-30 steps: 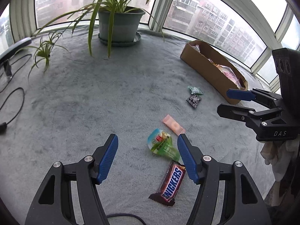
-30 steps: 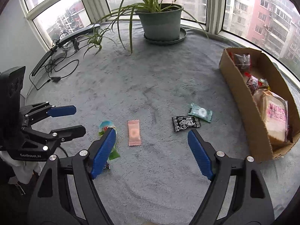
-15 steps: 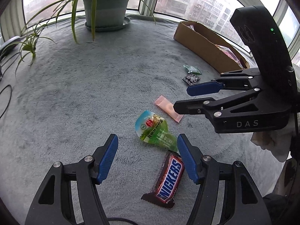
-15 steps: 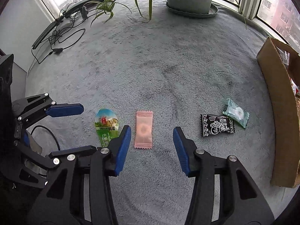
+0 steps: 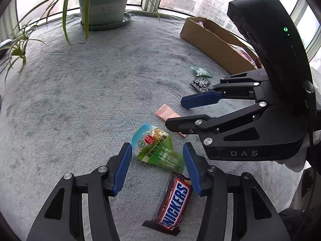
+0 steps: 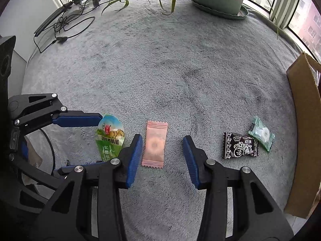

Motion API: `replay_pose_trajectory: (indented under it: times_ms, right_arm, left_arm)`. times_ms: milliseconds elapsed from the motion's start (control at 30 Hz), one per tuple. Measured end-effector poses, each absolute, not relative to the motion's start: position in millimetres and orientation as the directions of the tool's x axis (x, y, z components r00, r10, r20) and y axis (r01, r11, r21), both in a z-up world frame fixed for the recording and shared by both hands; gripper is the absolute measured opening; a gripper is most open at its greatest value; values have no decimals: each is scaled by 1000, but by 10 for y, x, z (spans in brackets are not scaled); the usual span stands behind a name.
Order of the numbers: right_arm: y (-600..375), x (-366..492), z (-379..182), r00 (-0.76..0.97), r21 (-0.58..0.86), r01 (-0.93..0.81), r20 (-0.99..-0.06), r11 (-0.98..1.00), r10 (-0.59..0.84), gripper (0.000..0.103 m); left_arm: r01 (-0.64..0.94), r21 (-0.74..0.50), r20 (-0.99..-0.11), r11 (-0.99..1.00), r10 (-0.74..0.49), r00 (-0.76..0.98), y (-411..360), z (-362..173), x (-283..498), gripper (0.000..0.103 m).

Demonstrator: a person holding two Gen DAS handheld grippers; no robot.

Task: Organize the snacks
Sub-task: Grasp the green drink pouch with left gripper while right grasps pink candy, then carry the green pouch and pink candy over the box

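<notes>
On the grey carpet lies a green egg-snack packet [image 5: 158, 148], [image 6: 109, 135]. My left gripper [image 5: 157, 160] points down over it, jaws closing, with the packet between the blue pads and no firm press visible. A pink wrapped sweet [image 6: 154, 144], [image 5: 166, 112] lies just to its right. My right gripper [image 6: 162, 156], [image 5: 174, 112] straddles the sweet. Its jaws are closing too, the left pad near the wrapper and the right pad still apart from it. A Snickers bar [image 5: 174, 204] lies under my left gripper's right finger.
A black candy [image 6: 239, 145] and a green candy [image 6: 260, 133] lie further right. A cardboard box [image 6: 307, 120], [image 5: 212, 42] with snacks stands at the carpet's right edge. A potted plant [image 5: 104, 6] stands by the window, and cables [image 6: 64, 26] trail at the back left.
Both grippers have sunk toward the carpet and their jaws have narrowed. The right one swung in over the pink sweet; the left one now brackets the green packet.
</notes>
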State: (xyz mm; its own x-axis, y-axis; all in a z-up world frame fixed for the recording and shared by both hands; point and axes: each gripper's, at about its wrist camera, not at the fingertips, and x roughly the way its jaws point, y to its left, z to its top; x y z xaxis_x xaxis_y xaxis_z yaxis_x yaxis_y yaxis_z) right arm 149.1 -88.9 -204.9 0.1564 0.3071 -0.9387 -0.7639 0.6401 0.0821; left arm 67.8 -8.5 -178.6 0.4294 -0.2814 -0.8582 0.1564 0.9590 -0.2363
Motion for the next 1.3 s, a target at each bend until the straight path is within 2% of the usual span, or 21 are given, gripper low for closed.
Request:
replay_pose_trajectory:
  times_ms: [100,200,333,433,700,1300]
  right_arm:
    - [-856,1479,-2054,182,30,-778,-945,628,271,34]
    - [-839,1477,-2063,183,20,-784,-948,621,261,31]
    - [-860,1501,-2066,197,-1,-779,-950,627,243,21]
    - [-920,1547,-2065,204,-2,-763,-949,646,239,21]
    - [-1053,1556,-2053,222,-12,-745,-947,667,232,21]
    - [-1316,1586,-1735,285,43,-678,-905,733,317,21]
  left_arm:
    - [151,-231,-859,961,-274,432,-96,-1823,746,51]
    - [150,-225,-863,963,-268,427,-122,-1875,774,48]
    - [144,-194,-858,970,-239,454,-166,-1874,750,46]
    - [121,-201,-857,972,-234,460,-141,-1871,777,42]
    - [117,-174,-854,978,-209,477,-175,-1873,813,40]
    - [81,-218,-805,973,-226,548,14,-1542,832,39]
